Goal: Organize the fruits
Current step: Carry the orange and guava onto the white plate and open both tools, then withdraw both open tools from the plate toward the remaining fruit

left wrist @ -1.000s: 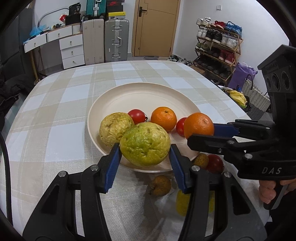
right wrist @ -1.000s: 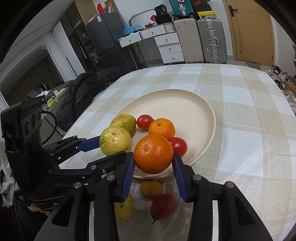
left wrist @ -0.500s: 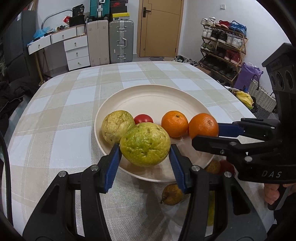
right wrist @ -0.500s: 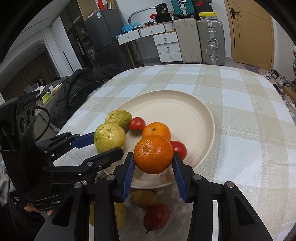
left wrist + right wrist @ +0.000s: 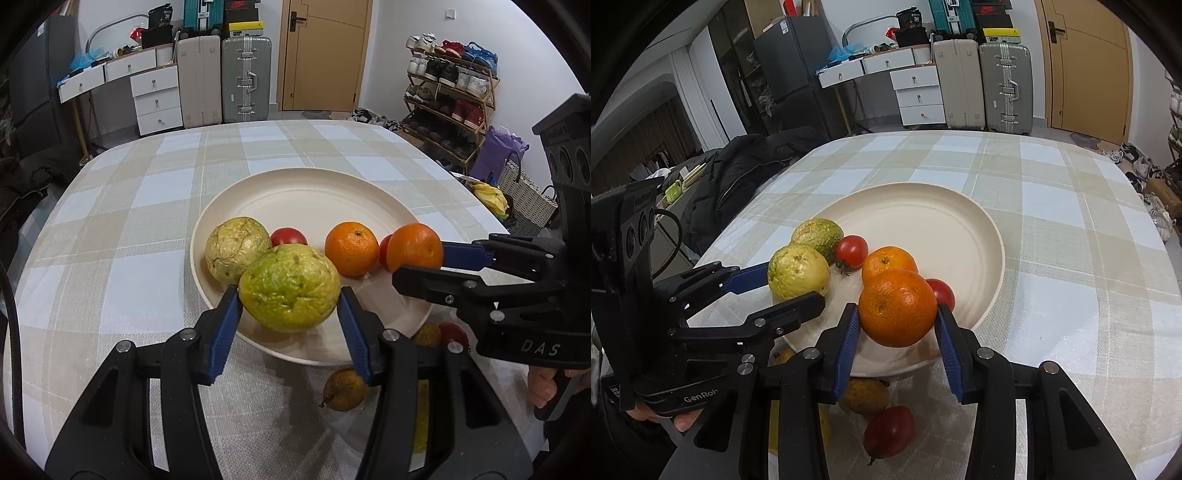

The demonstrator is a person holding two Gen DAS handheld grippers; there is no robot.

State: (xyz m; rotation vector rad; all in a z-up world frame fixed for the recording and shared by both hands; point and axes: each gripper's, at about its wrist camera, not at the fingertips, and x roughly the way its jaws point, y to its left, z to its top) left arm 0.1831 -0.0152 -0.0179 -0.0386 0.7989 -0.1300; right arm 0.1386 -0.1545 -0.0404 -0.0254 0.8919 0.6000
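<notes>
The left gripper clamps a green guava above the near rim of the cream plate. The right gripper grips an orange over the plate's near edge, beside a second orange, two tomatoes and another guava on the plate.

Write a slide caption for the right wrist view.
Right hand-held gripper holds an orange above the plate rim.
</notes>
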